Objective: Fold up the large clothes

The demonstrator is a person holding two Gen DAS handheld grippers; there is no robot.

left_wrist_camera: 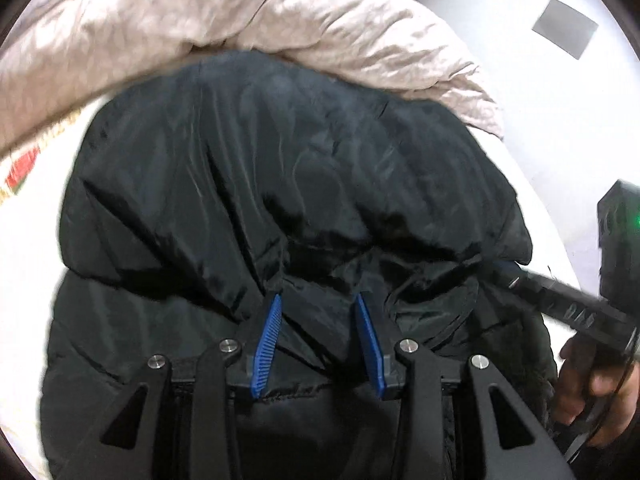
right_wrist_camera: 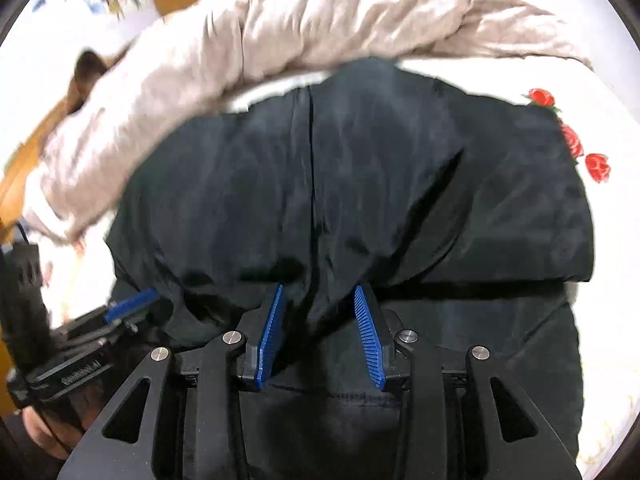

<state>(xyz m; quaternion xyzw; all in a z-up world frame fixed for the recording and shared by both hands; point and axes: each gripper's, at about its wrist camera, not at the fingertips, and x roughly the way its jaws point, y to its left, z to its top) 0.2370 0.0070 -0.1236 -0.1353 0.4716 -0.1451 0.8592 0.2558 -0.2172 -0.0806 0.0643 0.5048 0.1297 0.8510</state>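
A black padded jacket (left_wrist_camera: 280, 160) lies on the bed with its upper layer folded over toward me. In the left wrist view, my left gripper (left_wrist_camera: 317, 297) has a bunch of the jacket's edge filling the gap between its blue pads (left_wrist_camera: 267, 344). Pleats in the fabric run into the pads. In the right wrist view, my right gripper (right_wrist_camera: 319, 288) pinches another bunch of the same jacket (right_wrist_camera: 360, 180), with taut creases meeting at its pads (right_wrist_camera: 370, 336). The two grippers sit side by side along the folded edge.
A crumpled beige duvet (left_wrist_camera: 200, 12) is heaped just behind the jacket, touching it. The white bed sheet (right_wrist_camera: 608, 240) has red flower prints (right_wrist_camera: 572, 140). A person's hand (left_wrist_camera: 588, 392) grips the right tool's handle. A pale floor with a grey square (left_wrist_camera: 564, 28) lies to the right.
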